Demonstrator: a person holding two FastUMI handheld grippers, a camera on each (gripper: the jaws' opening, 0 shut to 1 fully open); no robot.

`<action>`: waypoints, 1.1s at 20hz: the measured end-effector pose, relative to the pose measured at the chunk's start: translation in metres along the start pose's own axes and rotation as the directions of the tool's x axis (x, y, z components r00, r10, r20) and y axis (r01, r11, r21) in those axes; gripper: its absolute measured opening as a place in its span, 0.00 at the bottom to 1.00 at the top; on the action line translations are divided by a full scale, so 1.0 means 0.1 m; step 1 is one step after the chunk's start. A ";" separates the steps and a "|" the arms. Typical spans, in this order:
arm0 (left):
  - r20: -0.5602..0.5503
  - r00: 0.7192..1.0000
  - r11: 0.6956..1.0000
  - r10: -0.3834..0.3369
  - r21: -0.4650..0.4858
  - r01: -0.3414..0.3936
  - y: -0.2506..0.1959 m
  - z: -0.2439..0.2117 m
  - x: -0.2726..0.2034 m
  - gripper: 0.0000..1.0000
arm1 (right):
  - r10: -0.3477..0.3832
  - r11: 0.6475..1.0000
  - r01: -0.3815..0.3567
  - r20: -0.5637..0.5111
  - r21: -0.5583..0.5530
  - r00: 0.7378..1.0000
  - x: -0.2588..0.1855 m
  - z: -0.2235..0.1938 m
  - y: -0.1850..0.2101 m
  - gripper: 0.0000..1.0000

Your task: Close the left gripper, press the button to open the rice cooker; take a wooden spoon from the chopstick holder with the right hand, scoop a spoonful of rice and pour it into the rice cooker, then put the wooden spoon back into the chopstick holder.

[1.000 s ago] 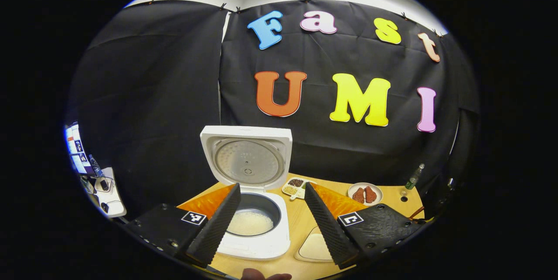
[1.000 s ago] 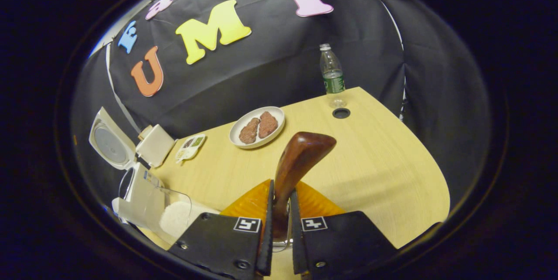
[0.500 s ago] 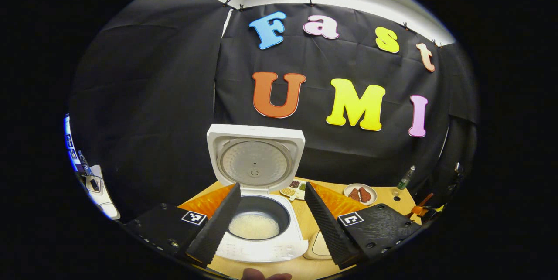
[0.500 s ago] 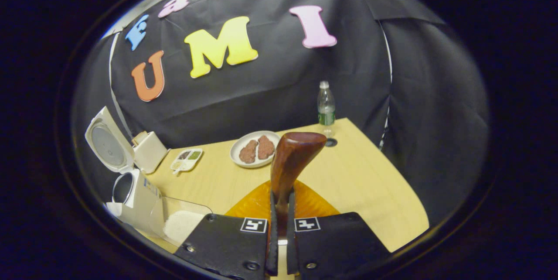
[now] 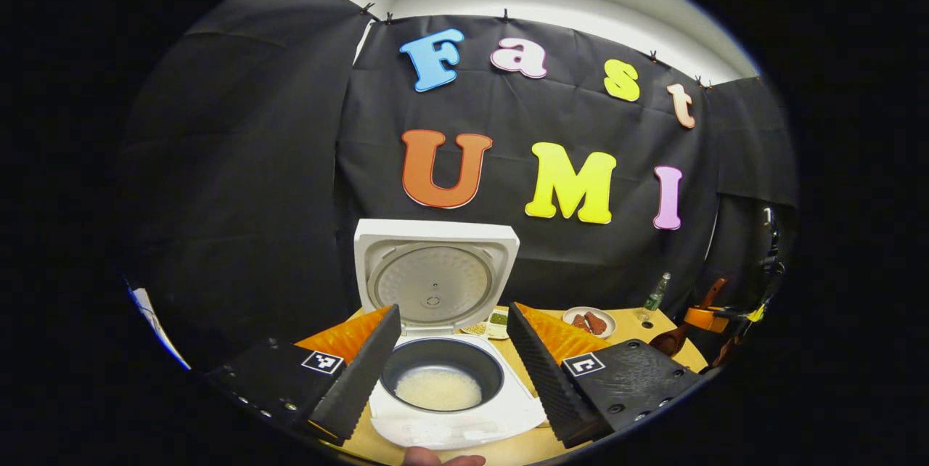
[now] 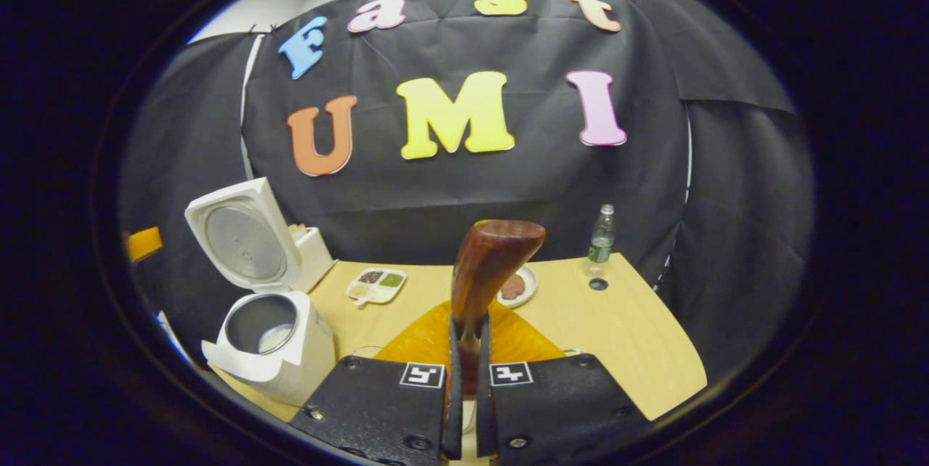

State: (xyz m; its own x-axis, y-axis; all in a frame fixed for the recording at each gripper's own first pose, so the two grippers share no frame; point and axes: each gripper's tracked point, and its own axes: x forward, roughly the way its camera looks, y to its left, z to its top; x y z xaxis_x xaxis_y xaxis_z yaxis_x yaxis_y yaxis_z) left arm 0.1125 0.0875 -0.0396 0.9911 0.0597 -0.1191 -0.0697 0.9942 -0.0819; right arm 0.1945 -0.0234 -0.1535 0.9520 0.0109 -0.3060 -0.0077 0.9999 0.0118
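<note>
1. Rice cooker (image 5: 450, 379): lid upright and open, white rice in the pot; it sits lower and fuller between the fingers than a second ago
2. Left gripper (image 5: 453, 357): fingers spread wide on either side of the rice cooker, holding nothing
3. Right gripper (image 6: 464, 372): fingers closed on the wooden spoon (image 6: 488, 270), now raised level, to the right of the rice cooker
4. Table (image 6: 639, 335): bottle (image 6: 601, 237) well right of the rice cooker; the clear rice container has left the right gripper view
</note>
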 end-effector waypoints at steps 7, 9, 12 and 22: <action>-0.013 1.000 1.000 -0.026 0.010 0.026 0.16 -0.05 -0.09 0.94 | -0.072 0.968 0.044 -0.105 -0.247 0.992 0.36 -1.00 0.27 0.10; -0.020 0.999 1.000 -0.028 0.007 0.029 0.20 -0.04 -0.13 0.94 | -0.106 0.949 0.068 -0.108 -0.307 0.988 0.43 -1.19 0.28 0.10; -0.035 0.999 0.999 -0.036 0.019 0.036 0.26 -0.07 -0.18 0.94 | -0.117 0.945 0.069 -0.131 -0.321 0.984 0.49 -1.43 0.43 0.11; -0.074 0.997 0.999 -0.026 0.029 0.028 0.44 -0.16 -0.27 0.94 | 0.054 0.970 0.007 -0.248 0.242 0.967 0.53 -1.53 0.84 0.10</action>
State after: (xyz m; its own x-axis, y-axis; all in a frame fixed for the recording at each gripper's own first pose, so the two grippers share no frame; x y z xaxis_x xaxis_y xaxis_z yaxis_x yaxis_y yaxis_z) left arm 0.0809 0.1284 -0.0556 0.9814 0.0269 -0.1900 -0.0383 0.9977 -0.0565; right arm 0.1973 0.0621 -0.3138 0.8443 0.0672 -0.5317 0.0737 0.9682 0.2393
